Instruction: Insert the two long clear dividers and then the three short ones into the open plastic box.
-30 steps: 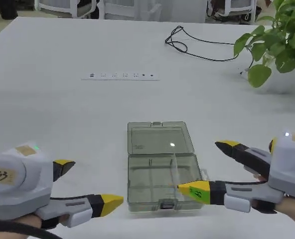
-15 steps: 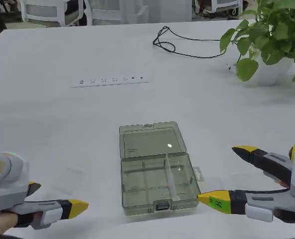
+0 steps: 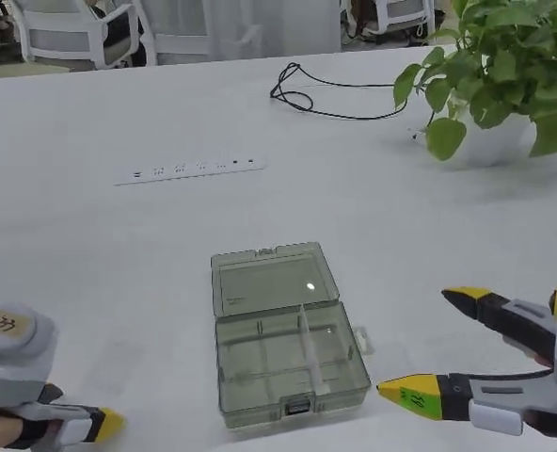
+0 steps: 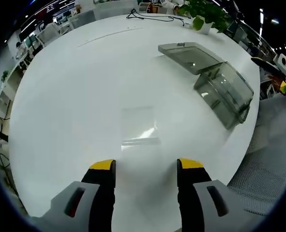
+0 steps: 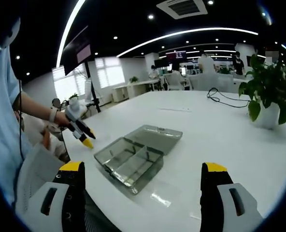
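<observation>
I am holding my left hand-held gripper (image 4: 145, 165) and right hand-held gripper (image 5: 142, 166) spread and empty. The smoky open plastic box (image 3: 269, 282) is sitting mid-way across the white tabletop (image 3: 119, 245) with what looks like one long clear divider (image 3: 311, 353) standing inside, so I am judging most of the job undone. Another flat clear divider (image 4: 139, 126) is lying just ahead of my left jaws, and a white power strip (image 3: 186, 170), black looped cable (image 3: 302, 89) and leafy potted plant (image 3: 490, 66) are sitting farther back.

— How is the light treating you?
— You're working under bright, even light; ceiling strip lights (image 5: 181, 34) are glowing overhead in your right gripper view, and shadows on the white table (image 3: 90, 264) are falling faint.
— Any glare?
— A small spot is glinting on the box lid (image 3: 269, 278), and the clear divider (image 4: 139, 126) is shining pale. Both your gripper views are bending hard toward their edges.
</observation>
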Demonstrator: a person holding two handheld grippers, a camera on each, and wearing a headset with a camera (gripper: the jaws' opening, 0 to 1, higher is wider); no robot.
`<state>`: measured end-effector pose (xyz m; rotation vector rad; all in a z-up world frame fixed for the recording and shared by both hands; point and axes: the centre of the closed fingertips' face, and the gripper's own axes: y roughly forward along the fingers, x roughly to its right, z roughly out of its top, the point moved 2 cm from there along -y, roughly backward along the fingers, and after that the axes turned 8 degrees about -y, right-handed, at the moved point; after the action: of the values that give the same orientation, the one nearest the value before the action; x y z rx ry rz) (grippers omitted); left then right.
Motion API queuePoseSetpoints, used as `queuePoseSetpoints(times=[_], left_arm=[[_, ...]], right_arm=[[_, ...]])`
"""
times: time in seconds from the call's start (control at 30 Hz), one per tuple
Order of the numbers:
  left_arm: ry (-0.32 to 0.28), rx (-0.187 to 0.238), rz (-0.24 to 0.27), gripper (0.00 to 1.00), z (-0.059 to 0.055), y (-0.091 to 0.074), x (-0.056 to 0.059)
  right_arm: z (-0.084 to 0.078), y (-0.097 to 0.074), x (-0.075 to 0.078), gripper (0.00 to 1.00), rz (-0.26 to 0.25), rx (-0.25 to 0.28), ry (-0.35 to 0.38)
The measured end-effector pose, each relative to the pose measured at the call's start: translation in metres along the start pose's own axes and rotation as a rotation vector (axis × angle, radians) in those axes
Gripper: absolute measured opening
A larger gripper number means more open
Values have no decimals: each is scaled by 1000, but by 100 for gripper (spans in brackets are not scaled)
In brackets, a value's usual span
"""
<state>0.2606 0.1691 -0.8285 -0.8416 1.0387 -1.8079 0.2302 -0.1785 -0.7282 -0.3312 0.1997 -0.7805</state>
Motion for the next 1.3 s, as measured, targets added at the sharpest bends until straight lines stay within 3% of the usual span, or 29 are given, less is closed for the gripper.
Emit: queuePoseSetpoints(times=[0.27,0.43,0.7,0.9,1.3], left_arm=[[69,-58,43,40,6,2,-4],[57,-76,52,33,7,2,-7],[37,-114,51,31,3,1,-4],[19,-116,46,30,0,-2,-5],[-23,-79,21,30,2,-5,-8]], right_arm=[[0,1,0,100,0,-1,3],[1,5,-4,100,14,-6,3],[4,8,-9,100,27,-3,-4],[5,9,-12,100,32,-3,-4],[4,12,-19,99,37,-4,20]])
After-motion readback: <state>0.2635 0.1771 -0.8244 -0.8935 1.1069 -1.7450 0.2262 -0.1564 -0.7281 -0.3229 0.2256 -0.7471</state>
